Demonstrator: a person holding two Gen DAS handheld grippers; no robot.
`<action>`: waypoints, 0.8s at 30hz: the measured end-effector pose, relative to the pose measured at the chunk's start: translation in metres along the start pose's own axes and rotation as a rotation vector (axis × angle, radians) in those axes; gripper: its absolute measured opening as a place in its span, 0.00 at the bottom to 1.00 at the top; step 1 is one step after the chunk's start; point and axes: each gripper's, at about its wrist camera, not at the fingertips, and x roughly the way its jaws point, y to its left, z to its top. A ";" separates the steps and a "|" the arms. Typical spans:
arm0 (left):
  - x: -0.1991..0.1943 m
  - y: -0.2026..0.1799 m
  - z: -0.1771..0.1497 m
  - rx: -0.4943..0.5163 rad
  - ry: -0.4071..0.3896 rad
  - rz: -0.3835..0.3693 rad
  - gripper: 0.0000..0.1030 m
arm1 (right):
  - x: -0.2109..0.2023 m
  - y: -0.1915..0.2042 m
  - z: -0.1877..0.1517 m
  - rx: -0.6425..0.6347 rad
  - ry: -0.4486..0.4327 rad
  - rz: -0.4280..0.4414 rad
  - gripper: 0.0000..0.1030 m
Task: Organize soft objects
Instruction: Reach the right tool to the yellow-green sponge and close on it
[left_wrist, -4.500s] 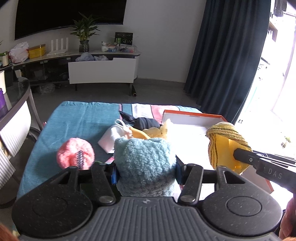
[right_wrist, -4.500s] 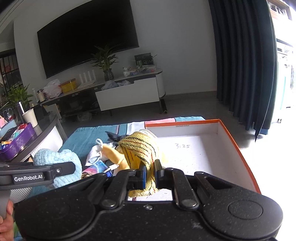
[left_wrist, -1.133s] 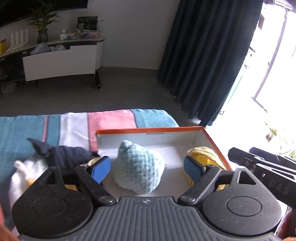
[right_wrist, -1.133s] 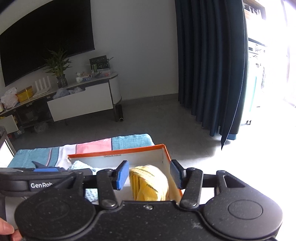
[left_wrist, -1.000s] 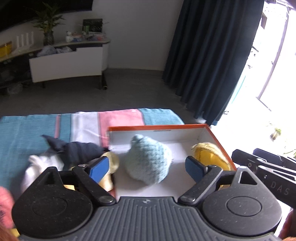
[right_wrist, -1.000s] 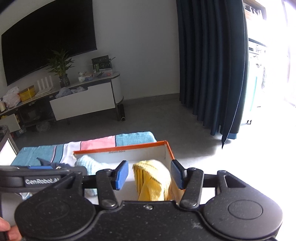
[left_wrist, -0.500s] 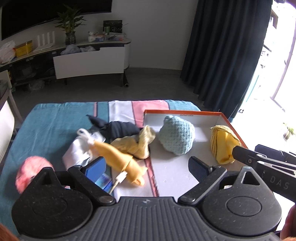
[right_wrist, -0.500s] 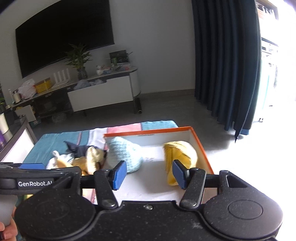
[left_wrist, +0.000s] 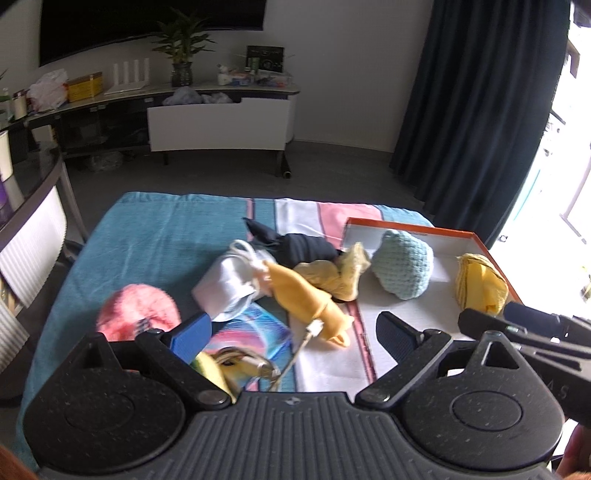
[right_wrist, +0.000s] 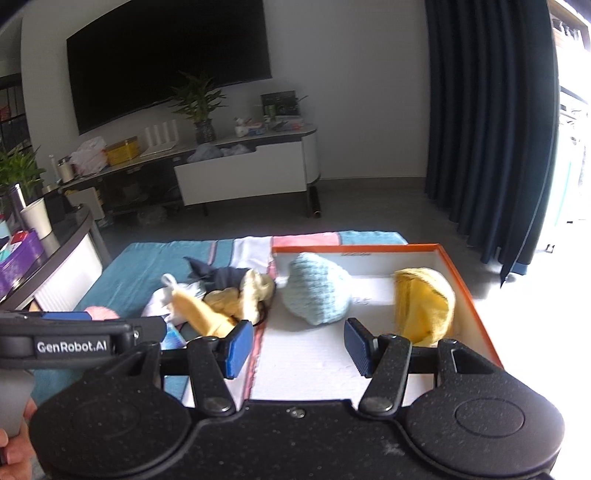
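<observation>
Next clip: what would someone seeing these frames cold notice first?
Probably the orange-rimmed white box on the right end of the striped blanket, with a light blue knitted piece and a yellow one lying apart inside it. Next, the jumble of soft items still heaped on the blanket just left of the box, and a pink fuzzy ball farther left. Both grippers stand open and empty.

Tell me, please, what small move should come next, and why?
Probably bring the open left gripper down onto the orange-yellow cloth roll. It lies nearest on the striped towel, outside the orange-rimmed box, which already holds the light-blue knitted bundle and yellow bundle.
</observation>
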 end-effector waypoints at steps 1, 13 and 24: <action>-0.002 0.003 0.000 -0.009 -0.001 0.004 0.96 | 0.001 0.003 -0.001 -0.001 0.004 0.007 0.65; -0.014 0.037 -0.010 -0.051 0.001 0.042 0.96 | 0.006 0.041 -0.010 -0.034 0.037 0.083 0.65; -0.018 0.065 -0.017 -0.084 0.009 0.078 0.96 | 0.013 0.071 -0.018 -0.079 0.074 0.142 0.65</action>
